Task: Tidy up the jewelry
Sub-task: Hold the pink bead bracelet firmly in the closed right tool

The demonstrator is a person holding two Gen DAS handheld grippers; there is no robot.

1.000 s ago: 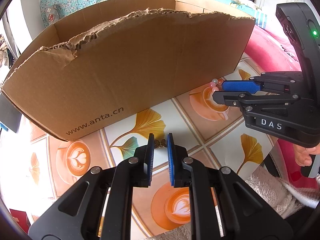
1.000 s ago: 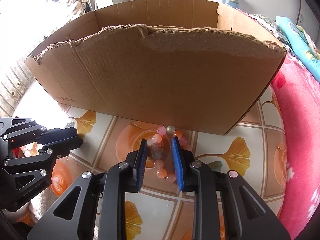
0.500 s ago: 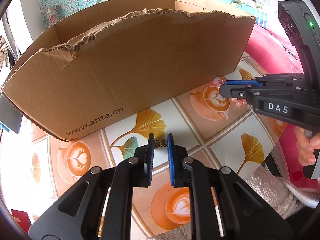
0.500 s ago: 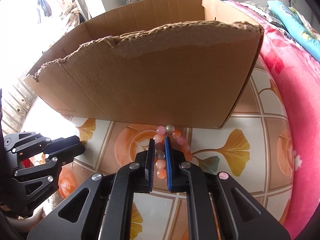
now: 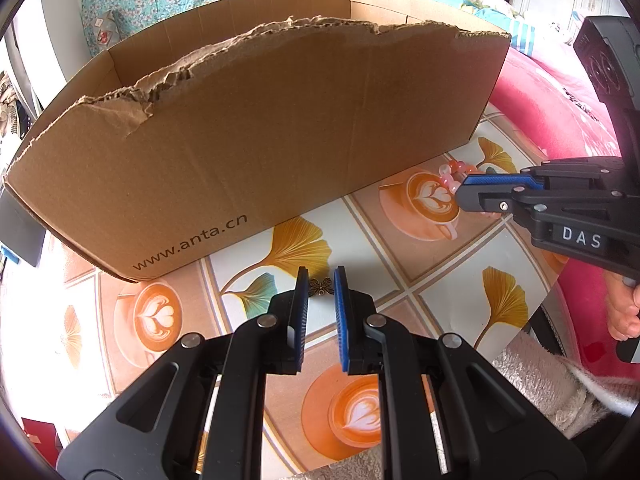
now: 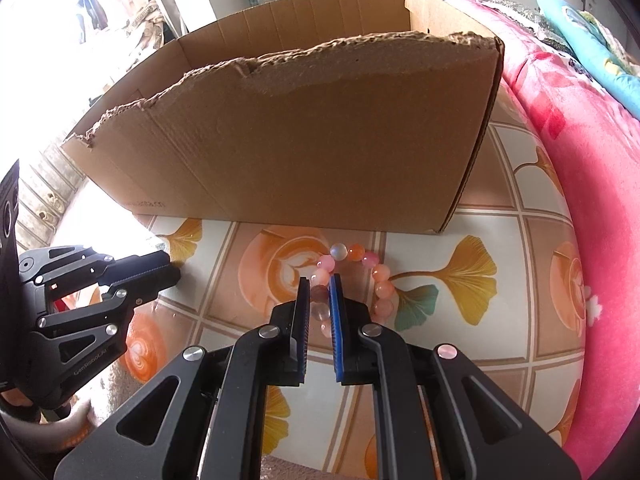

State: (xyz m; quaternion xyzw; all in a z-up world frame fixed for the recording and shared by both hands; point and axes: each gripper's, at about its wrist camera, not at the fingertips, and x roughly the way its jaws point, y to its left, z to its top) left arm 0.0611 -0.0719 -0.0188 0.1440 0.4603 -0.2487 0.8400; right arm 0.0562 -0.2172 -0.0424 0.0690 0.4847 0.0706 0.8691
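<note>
Your right gripper [image 6: 319, 280] pinches one side of the bead bracelet [image 6: 362, 276] lying on the tablecloth [image 6: 424, 236] just before the box [image 6: 304, 140], while your left gripper [image 5: 321, 280] sits narrowly parted around the small butterfly charm [image 5: 322, 286], contact unclear.

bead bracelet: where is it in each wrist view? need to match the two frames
Left wrist view: bead bracelet at right of centre, on the tablecloth by the cardboard box's right end, at the tip of the right tool.
Right wrist view: bracelet at centre, one side pinched between the right tool's fingers.
Shared landmark: the box's torn front wall; the bracelet lies just in front of it.
</note>
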